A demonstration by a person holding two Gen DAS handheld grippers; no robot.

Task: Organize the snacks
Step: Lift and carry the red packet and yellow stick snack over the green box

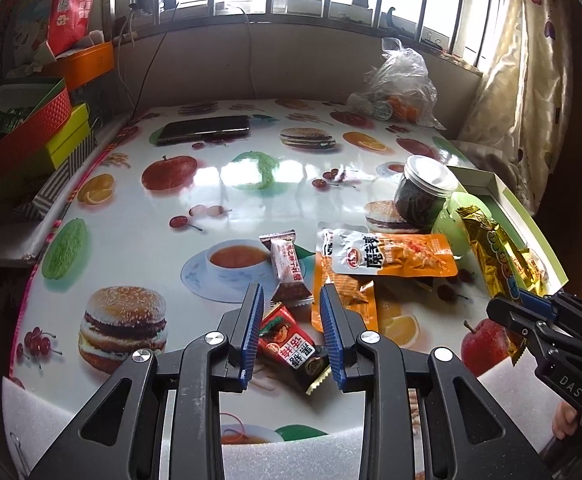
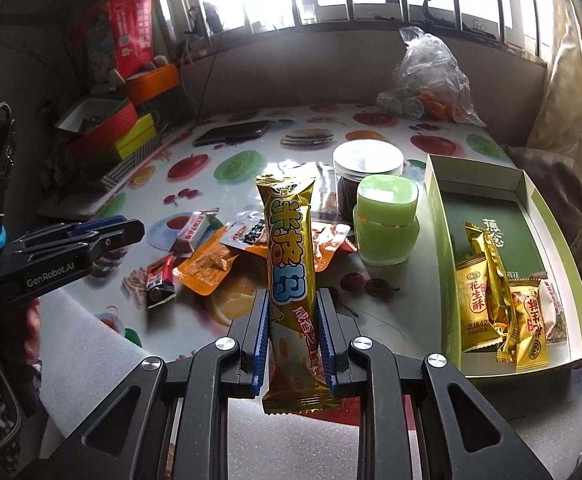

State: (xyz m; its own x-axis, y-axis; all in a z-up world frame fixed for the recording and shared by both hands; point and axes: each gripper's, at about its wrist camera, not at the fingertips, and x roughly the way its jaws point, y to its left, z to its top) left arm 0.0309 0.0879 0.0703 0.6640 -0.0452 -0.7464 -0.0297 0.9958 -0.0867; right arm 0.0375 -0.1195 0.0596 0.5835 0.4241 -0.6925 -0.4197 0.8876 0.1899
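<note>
My right gripper is shut on a long gold snack bar and holds it upright above the table, left of the open green-and-white box. That box holds several gold and white snack packets. The bar also shows in the left wrist view, with the right gripper below it. My left gripper is open and empty, its jaws on either side of a red-and-black packet. Beyond lie a brown-and-white packet and orange pouches.
A dark-filled clear jar and a green jar stand left of the box. A phone and a plastic bag lie at the table's far side. Stacked boxes crowd the left edge.
</note>
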